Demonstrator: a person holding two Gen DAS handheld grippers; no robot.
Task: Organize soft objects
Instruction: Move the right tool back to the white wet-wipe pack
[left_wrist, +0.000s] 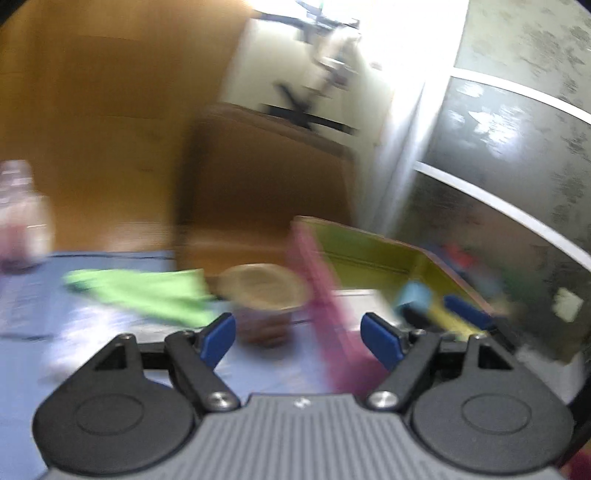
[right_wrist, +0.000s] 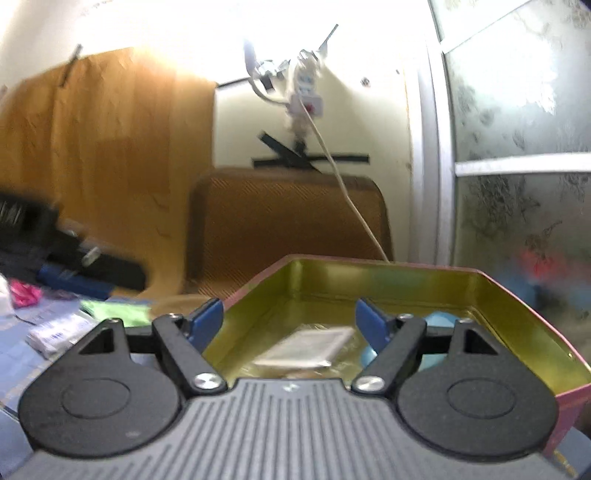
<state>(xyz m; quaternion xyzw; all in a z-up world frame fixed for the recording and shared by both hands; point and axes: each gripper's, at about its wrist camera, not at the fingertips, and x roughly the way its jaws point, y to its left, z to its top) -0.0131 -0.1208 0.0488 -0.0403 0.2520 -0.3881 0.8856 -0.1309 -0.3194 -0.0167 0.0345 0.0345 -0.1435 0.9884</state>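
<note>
**Both tongs standing open over the pink tin**

I am looking along both wrists at a tabletop (left_wrist: 122, 373) under a blue patterned cover, with a brown chair back (right_wrist: 288, 214) behind it and frosted glass panels (right_wrist: 517, 110) on the right.

The biggest task thing is the pink tin (right_wrist: 369, 273) with its gold-green lining, sitting on the right part of the tabletop. In the right wrist view I am pointing roughly level across its open top; a flat clear-wrapped packet (right_wrist: 306, 347) is lying on its floor and light blue soft pieces (right_wrist: 437, 319) are resting beside that, partly hidden behind my linkage. The right tongs (right_wrist: 288, 321) are standing wide apart with nothing between the blue pads, hovering above the tin's near edge.

The left wrist view is badly blurred. There I am tilting downward toward the tabletop, and the left tongs (left_wrist: 297, 332) are likewise spread wide and gripping nothing. Between their tips, further out, a brown cup (left_wrist: 264, 295) with a tan lid is standing, with the tin's pink wall just to its right. A green cloth (left_wrist: 140, 291) is lying flat to the cup's left, and a clear bottle (left_wrist: 22, 214) is standing at the far left edge.
</note>
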